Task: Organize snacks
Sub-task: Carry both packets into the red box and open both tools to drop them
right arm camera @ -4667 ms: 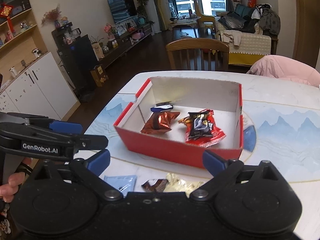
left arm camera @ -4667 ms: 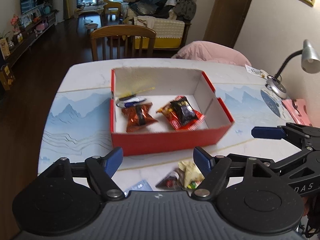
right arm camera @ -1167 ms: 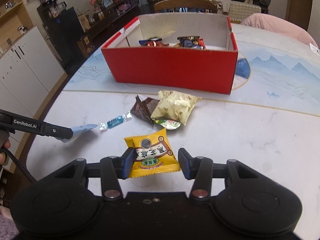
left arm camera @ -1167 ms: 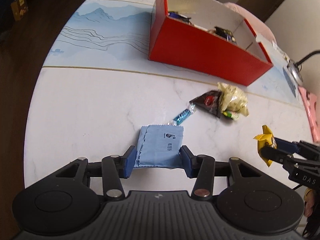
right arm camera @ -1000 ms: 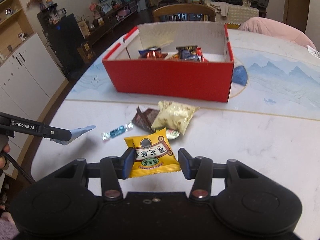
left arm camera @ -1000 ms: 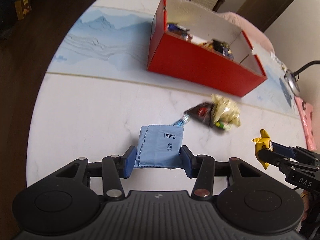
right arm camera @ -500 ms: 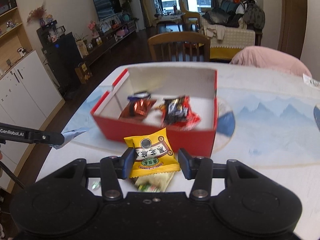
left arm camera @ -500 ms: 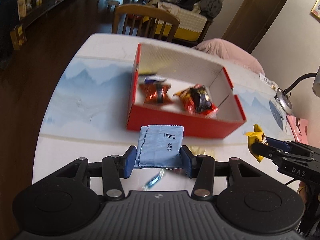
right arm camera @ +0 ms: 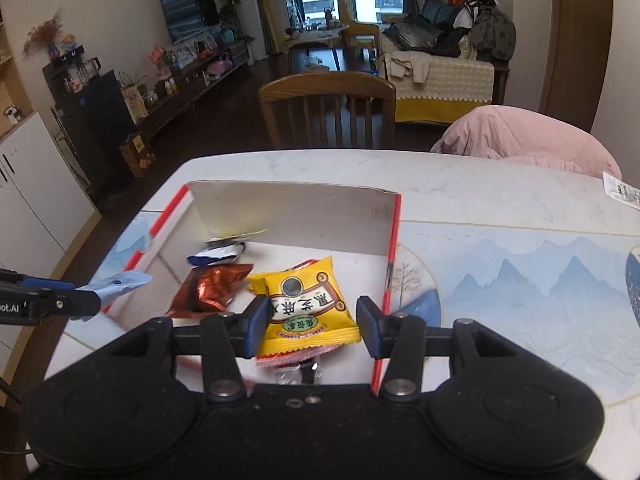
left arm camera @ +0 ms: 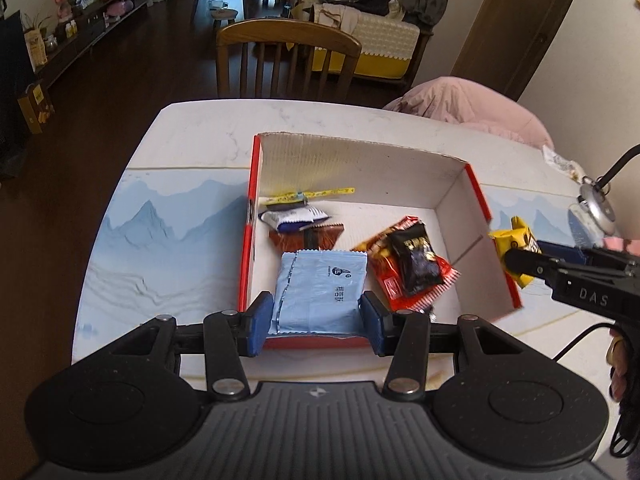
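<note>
My left gripper [left arm camera: 316, 318] is shut on a light blue snack packet [left arm camera: 320, 290] and holds it over the near left part of the red box [left arm camera: 250, 240]. My right gripper [right arm camera: 310, 326] is shut on a yellow snack packet [right arm camera: 306, 304] and holds it over the near right part of the box [right arm camera: 394, 248]. Inside the box lie a brown packet [left arm camera: 308, 240], a red and black packet [left arm camera: 408, 268], a blue and white packet [left arm camera: 292, 216] and a yellow strip [left arm camera: 308, 196]. The right gripper with its yellow packet [left arm camera: 514, 254] shows at the box's right wall in the left wrist view.
The box stands on a white marble table [left arm camera: 192, 148] with blue mountain prints. A wooden chair [left arm camera: 286, 60] and a pink jacket [left arm camera: 468, 108] are at the far edge. A desk lamp [left arm camera: 598, 204] stands at the right. The left gripper tip with the blue packet [right arm camera: 116, 284] shows at the box's left.
Both grippers took packets off the table, rose and moved forward. They now hold the blue and yellow packets over the box interior instead of in front of it.
</note>
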Tool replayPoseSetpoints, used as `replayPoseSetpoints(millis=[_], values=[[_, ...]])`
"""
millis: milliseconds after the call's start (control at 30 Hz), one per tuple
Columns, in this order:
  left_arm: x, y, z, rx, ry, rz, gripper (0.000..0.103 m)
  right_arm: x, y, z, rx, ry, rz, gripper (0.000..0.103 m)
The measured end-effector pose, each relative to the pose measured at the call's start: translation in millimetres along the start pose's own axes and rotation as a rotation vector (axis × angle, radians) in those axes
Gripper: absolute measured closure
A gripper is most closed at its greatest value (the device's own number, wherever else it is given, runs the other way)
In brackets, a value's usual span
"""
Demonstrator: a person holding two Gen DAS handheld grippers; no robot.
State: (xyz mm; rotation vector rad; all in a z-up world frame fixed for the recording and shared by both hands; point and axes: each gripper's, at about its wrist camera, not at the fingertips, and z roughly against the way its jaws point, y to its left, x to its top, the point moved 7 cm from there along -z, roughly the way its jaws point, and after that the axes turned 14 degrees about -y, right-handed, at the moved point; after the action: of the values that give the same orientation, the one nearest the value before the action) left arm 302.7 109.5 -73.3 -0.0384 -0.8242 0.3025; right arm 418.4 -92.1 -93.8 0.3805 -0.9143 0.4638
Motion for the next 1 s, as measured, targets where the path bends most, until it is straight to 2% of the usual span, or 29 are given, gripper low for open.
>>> replayPoseSetpoints(millis=[233,533,733,1000], values=[[9.0,0.4,-35.9,0.028,0.041,-0.016,0.056,7.3,-4.0,-40.4,-0.013,0.045,0.048,0.056],[2.3,-5.6,-73.2,0.037,0.144,-0.050,0.056,-2.0,-6.3,-88.5,-0.019,0.146,0.105,0.056],[-6.8,-3.9,-93.0,0.049,0.217,-0.046,0.056,-11.1,-9.1,-102.3,-0.017,0.187,0.119,0.056],[-18.1,-6.4,-106.2,0.060,0.278,-0.058,0.056,-13.0,-11.1,-101.2,-0.010,0.195,0.121,0.055]])
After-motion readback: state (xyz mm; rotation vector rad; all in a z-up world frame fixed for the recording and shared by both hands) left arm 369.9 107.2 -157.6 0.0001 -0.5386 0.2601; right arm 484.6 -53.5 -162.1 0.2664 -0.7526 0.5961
